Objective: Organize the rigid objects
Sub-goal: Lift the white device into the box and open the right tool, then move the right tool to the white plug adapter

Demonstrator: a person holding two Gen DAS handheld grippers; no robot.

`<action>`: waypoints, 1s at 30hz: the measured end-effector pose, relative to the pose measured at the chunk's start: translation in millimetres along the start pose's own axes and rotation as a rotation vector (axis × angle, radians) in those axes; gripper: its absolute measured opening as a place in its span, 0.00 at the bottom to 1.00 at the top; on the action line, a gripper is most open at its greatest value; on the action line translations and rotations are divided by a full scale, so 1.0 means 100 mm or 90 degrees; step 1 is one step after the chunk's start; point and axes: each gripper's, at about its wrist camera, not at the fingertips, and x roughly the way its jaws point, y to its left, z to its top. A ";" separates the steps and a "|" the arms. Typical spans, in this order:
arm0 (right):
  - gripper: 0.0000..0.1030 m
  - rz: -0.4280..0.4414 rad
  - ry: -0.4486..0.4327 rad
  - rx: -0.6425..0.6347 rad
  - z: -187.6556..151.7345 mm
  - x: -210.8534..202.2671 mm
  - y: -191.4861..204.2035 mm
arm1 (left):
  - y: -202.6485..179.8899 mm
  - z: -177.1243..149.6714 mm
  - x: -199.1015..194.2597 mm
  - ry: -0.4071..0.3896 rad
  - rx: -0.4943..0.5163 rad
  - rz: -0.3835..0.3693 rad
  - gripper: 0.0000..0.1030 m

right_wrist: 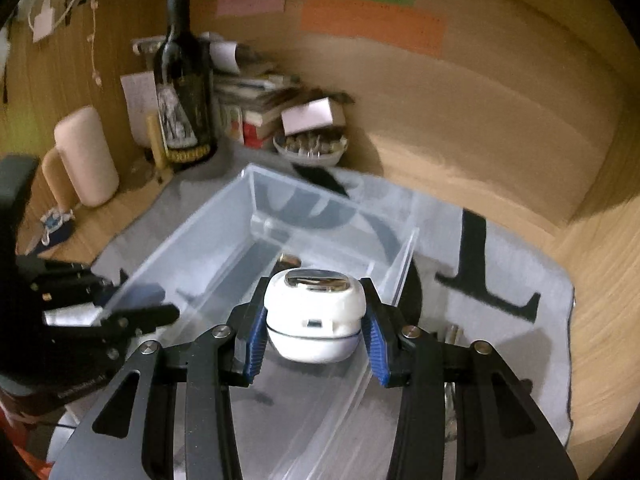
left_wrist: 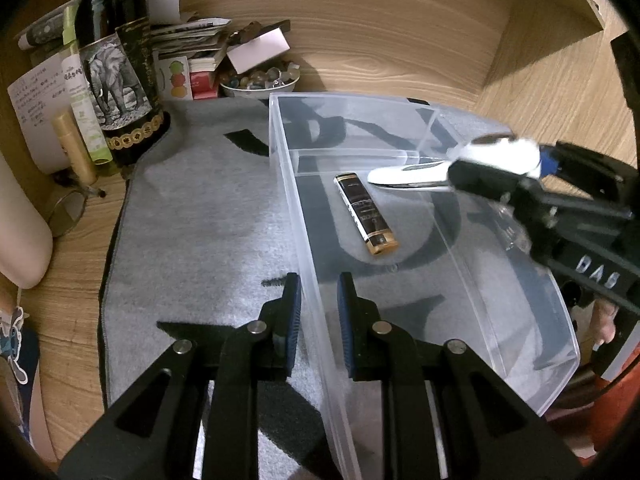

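Observation:
A clear plastic divided box [left_wrist: 400, 98] stands on a grey mat [left_wrist: 208, 216]; it also shows in the right wrist view [right_wrist: 208, 220]. A black and gold tube [left_wrist: 366, 214] lies flat in the box's long compartment. My left gripper [left_wrist: 318, 322] straddles the box's near left wall, one finger on each side, pads close to the wall. My right gripper [right_wrist: 316, 320] is shut on a white device with a metal top [right_wrist: 314, 316] and holds it above the box. From the left wrist view the device [left_wrist: 452, 166] hangs over the box's right side.
A dark wine bottle [left_wrist: 116, 64], slim tubes [left_wrist: 76, 148], stacked papers and small boxes [left_wrist: 192, 44] and a bowl of stones [left_wrist: 260, 80] crowd the back left corner. Wooden walls [left_wrist: 400, 20] close in behind and right. Glasses [left_wrist: 66, 208] lie left of the mat.

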 end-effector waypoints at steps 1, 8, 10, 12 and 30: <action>0.37 0.001 0.008 -0.001 -0.01 0.03 0.01 | 0.01 0.00 0.00 0.000 0.001 0.000 0.18; 0.38 0.017 0.063 0.003 -0.07 0.16 0.05 | 0.01 -0.01 -0.01 0.002 -0.001 -0.002 0.18; 0.38 0.026 0.066 0.008 -0.08 0.16 0.06 | 0.01 -0.02 -0.01 0.003 -0.002 -0.003 0.18; 0.38 0.030 0.066 0.009 -0.08 0.15 0.07 | 0.00 -0.02 -0.01 0.004 -0.001 -0.002 0.18; 0.73 -0.114 -0.070 0.059 -0.09 -0.59 -0.38 | 0.01 -0.03 -0.02 0.006 -0.001 -0.003 0.18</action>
